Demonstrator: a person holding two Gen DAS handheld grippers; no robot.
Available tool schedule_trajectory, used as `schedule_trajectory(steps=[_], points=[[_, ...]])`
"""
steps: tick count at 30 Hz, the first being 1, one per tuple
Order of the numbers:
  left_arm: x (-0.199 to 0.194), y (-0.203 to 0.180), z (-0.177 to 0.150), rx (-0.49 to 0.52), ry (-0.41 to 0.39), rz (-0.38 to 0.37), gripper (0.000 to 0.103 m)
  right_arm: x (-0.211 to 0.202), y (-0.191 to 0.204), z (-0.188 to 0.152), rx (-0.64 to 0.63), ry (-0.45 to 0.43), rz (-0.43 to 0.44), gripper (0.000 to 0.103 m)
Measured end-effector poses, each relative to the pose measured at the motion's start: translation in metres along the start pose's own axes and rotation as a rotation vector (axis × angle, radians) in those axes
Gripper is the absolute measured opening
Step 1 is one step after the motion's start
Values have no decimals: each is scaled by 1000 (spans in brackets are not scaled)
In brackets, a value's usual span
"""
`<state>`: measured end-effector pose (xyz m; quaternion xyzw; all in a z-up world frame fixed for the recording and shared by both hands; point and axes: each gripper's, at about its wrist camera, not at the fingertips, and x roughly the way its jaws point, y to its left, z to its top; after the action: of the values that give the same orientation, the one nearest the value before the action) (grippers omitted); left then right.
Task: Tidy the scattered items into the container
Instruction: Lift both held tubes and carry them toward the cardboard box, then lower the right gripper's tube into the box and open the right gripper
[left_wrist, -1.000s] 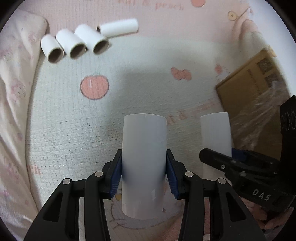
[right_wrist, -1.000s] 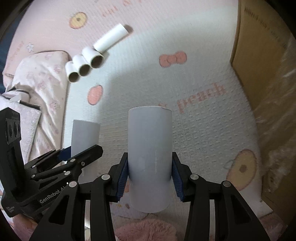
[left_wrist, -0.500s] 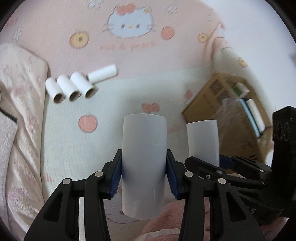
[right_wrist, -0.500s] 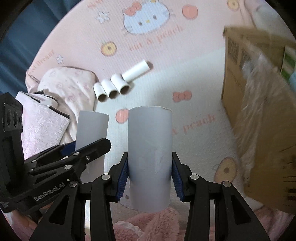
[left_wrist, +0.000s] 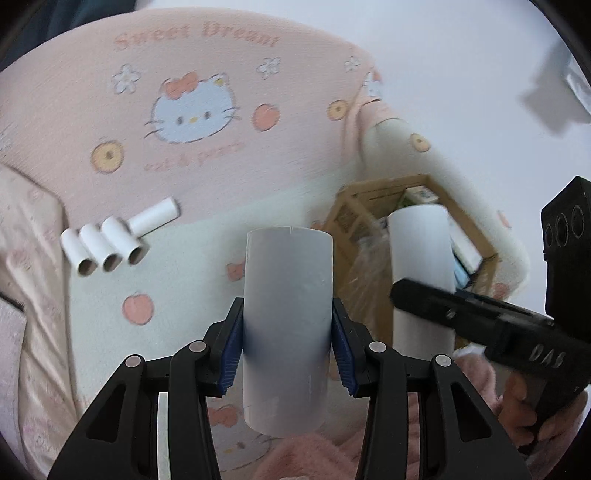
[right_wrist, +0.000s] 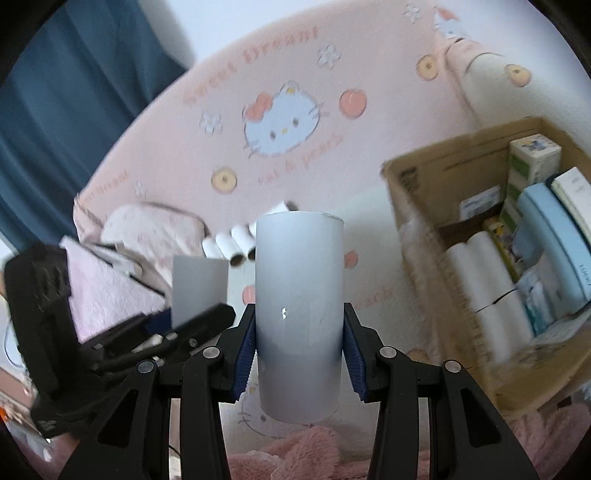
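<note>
My left gripper (left_wrist: 287, 345) is shut on a white cardboard tube (left_wrist: 286, 325), held well above the bed. My right gripper (right_wrist: 298, 352) is shut on a second white tube (right_wrist: 298, 332). Each gripper shows in the other's view: the right one (left_wrist: 476, 314) with its tube (left_wrist: 421, 258) at the right, the left one (right_wrist: 147, 332) with its tube (right_wrist: 199, 284) at the left. Several more white tubes (left_wrist: 107, 247) lie in a row on the sheet far ahead. An open cardboard box (right_wrist: 417, 177) stands at the right, holding rolls and packets.
The bed wears a pink and white cartoon-cat sheet (left_wrist: 192, 110). A pink pillow (right_wrist: 147, 229) and folded pink towel (right_wrist: 107, 288) lie at the left. A blue curtain (right_wrist: 74, 74) hangs behind. Fluffy pink fabric (right_wrist: 295, 454) lies below the grippers. A white wall (left_wrist: 461, 74) rises behind the box.
Both grippers have risen with their tubes and tipped up, so the headboard end of the sheet, the wall and the open box interior came into view. The tubes on the sheet look farther off.
</note>
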<state>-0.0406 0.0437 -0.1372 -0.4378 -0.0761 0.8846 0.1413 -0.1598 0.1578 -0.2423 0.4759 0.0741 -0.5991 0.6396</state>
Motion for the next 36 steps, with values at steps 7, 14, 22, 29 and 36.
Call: schedule_trajectory(steps=[7,14,22,29,36], points=[[9,-42,29,106,-25,-89,47,-38,-18,24,-4,-87,-77,41],[34,-80,61,163,-22,-155,47,-51,-44,39,-28,-75,-141,41],[72,-94,75,163,22,-203,47,-58,-80,50,-49,-49,-234,41],[96,-117,86,263,45,-208,47,-43,-115,65,-27,23,-260,41],[117,-116,105,227,80,-260,47,-11,-145,88,38,115,-162,41]])
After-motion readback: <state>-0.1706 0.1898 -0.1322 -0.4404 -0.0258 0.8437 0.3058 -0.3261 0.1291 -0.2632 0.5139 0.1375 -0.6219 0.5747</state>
